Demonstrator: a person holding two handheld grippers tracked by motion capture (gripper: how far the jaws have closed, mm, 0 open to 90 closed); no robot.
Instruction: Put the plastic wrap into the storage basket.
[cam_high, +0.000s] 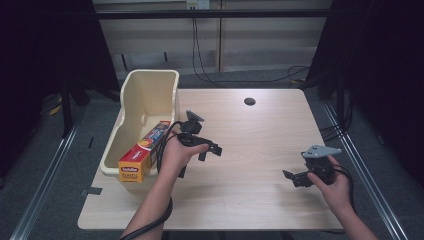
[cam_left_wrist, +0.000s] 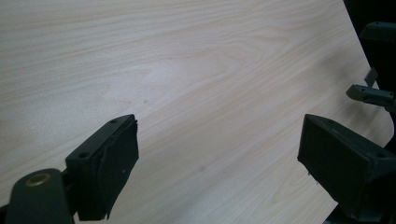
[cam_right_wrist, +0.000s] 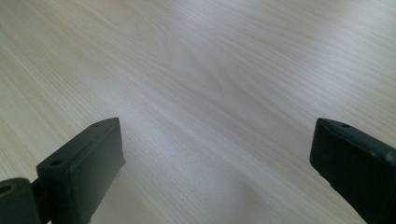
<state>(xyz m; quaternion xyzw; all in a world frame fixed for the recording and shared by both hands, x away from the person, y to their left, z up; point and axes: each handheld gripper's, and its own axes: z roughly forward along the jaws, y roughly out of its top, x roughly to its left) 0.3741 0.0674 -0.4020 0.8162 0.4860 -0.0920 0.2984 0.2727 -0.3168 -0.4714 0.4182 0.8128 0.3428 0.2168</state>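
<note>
My left gripper hangs over the table with its jaws spread wide and nothing between them; in the left gripper view I see bare wood past both pads. The thing nearest it is the long orange-and-yellow box, which lies to the gripper's left — propped in the cream bin at the table's left edge, near end poking out over the bin's near rim. Its long axis runs near-to-far, leaning slightly right toward the far end. The jaws point right, away from it, so I judge any reach for it needs the hand turned back leftward first.

My right gripper is also released and empty, well apart near the right, near corner — the left is clearly closer. Between the two hands the tabletop lies open; the bin wall crowds the box's far side.
</note>
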